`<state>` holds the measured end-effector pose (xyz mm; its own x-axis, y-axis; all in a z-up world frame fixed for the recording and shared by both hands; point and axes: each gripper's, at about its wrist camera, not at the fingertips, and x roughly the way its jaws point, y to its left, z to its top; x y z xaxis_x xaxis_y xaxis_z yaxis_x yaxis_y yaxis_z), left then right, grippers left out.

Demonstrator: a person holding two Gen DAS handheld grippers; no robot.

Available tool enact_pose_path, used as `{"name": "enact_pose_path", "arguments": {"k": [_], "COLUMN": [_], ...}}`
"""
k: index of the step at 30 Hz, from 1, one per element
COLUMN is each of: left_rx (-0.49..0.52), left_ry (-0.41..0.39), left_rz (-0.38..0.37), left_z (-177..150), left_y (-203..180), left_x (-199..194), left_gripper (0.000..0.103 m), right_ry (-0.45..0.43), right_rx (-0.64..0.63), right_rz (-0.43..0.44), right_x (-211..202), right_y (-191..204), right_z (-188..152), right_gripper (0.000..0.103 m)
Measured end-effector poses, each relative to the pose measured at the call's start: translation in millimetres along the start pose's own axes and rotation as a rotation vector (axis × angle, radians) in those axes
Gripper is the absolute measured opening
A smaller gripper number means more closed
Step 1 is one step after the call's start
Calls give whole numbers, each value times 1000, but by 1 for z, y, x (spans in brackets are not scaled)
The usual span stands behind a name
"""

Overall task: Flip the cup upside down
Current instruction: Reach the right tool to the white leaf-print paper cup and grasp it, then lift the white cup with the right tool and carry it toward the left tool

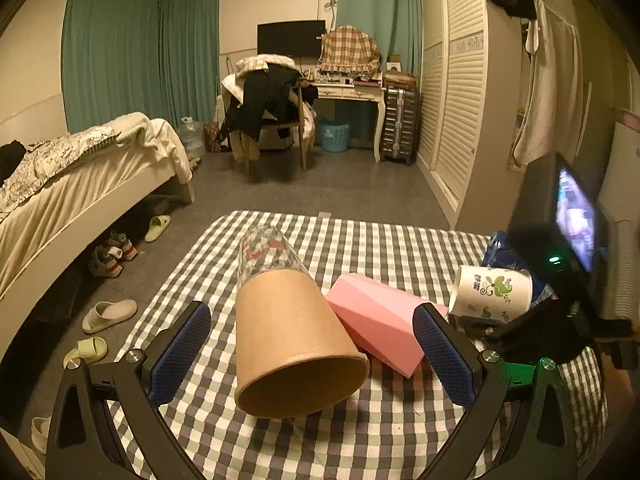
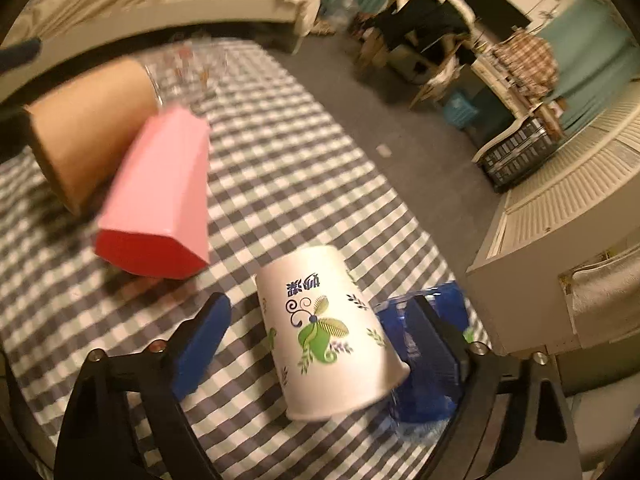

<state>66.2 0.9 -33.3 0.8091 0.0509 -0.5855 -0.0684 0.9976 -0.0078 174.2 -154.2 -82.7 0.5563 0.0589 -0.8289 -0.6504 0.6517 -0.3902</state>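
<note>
A brown paper cup (image 1: 292, 344) lies on its side on the checked tablecloth (image 1: 360, 432), mouth toward me, between the fingers of my open left gripper (image 1: 312, 360), apart from both pads. A pink faceted cup (image 1: 376, 328) lies on its side beside it, and a clear plastic cup (image 1: 268, 252) lies behind. A white paper cup with a green leaf print (image 2: 324, 332) stands tilted, mouth down, between the fingers of my open right gripper (image 2: 320, 348). The right gripper (image 1: 532, 320) shows at the right of the left wrist view. The brown cup (image 2: 88, 128) and pink cup (image 2: 160, 196) show upper left in the right wrist view.
A blue plastic object (image 2: 424, 360) lies behind the white cup, against the right finger. The table edge runs near a bed (image 1: 80, 184) on the left and a louvred wardrobe (image 1: 460, 100) on the right. Slippers (image 1: 108, 314) lie on the floor.
</note>
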Motion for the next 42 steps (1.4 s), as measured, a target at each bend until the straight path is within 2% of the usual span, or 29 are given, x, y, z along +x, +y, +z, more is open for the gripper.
{"name": "enact_pose_path", "arguments": {"k": [2,5,6,8,11,16,20,25,27,30,32,34,37,39,42], "left_rx": [10,13,12,9,-3,-16,-18,-27,-34,-49,-67,-81,-87,-80,-66], "left_ry": [6,13,15,14,8,-19,-22,-13,-13,-14,-9,-3,1,0,0], "left_rz": [4,5,4,3,-11,-20,-1,15,20,23,21,18,17,15,15], "left_z": [-1,-2,-2,-2,-1,-1,-2,-6,-8,-7,-5,-5,-6,-6,-7], "left_y": [1,3,4,5,8,13,20,28,32,36,41,44,44,45,43], "left_x": [2,4,4,3,-1,-15,-20,-20,-20,-19,-18,-16,-15,-15,-15], "left_gripper": [103,103,103,103,103,103,103,103,103,103,103,103,103,103,103], "right_ry": [42,77,68,79,59,41,-2,-23,-18,30,104,150,174,170,162], "right_rx": [-22,-58,-46,-20,-60,-101,-136,-174,-174,-111,16,168,349,415,439], "right_rz": [9,-23,-13,-5,-37,-26,46,129,136,120,76,106,141,152,129], "right_x": [14,27,26,24,13,-22,-55,-66,-64,-57,-48,-40,-33,-31,-30], "right_y": [3,7,5,1,13,35,60,95,107,113,103,87,64,58,59], "right_z": [-3,-4,-4,-2,-4,-14,-25,-30,-29,-28,-28,-29,-35,-38,-39], "right_gripper": [76,74,69,68,66,65,64,64,64,64,64,64,64,64,64]}}
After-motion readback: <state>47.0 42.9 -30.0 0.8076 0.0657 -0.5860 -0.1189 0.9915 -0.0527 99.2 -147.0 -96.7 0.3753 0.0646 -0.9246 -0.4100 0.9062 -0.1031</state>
